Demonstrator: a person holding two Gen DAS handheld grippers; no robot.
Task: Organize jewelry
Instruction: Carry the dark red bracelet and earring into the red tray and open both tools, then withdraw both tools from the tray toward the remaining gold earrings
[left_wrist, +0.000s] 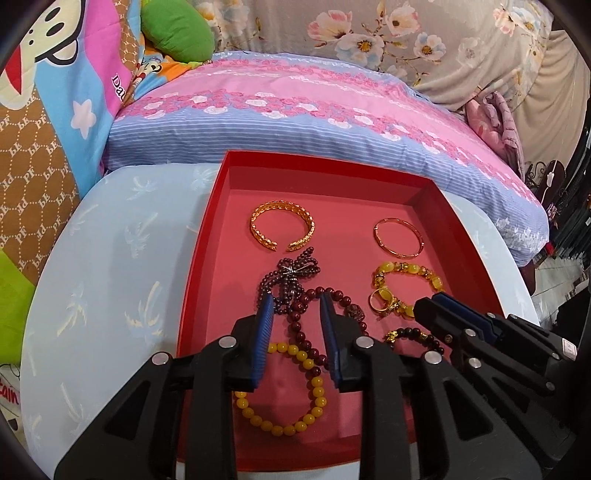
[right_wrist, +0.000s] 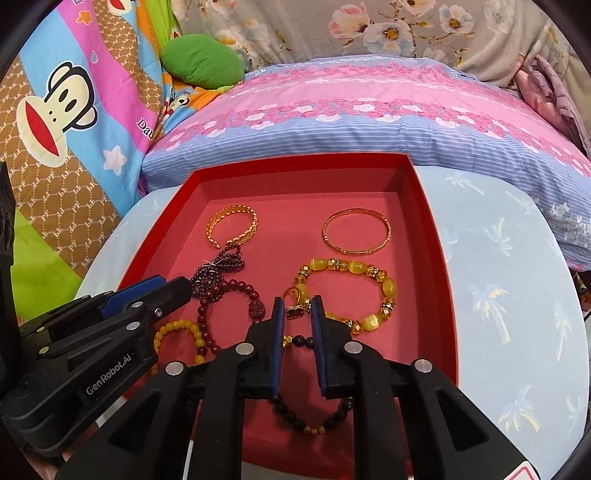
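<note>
Two gold bangles (left_wrist: 282, 230) and five beaded bracelets (left_wrist: 282, 389) are held in the red tray (left_wrist: 207, 236); left gripper (left_wrist: 297, 308) and right gripper (right_wrist: 297, 308) are parted, empty.

A round table (left_wrist: 110, 258) with a pale blue cover printed with palm trees stands against a bed. A pink and blue striped flowered pillow (left_wrist: 314, 110) lies just behind it. To the left lies a cartoon monkey quilt (right_wrist: 66, 103), with a green cushion (right_wrist: 201, 61) beside it. A grey floral sheet (left_wrist: 424, 37) covers the back.

"GenRobot.AI" stands on the left claw (right_wrist: 173, 291); blanket (right_wrist: 48, 192) repeats "PF".
</note>
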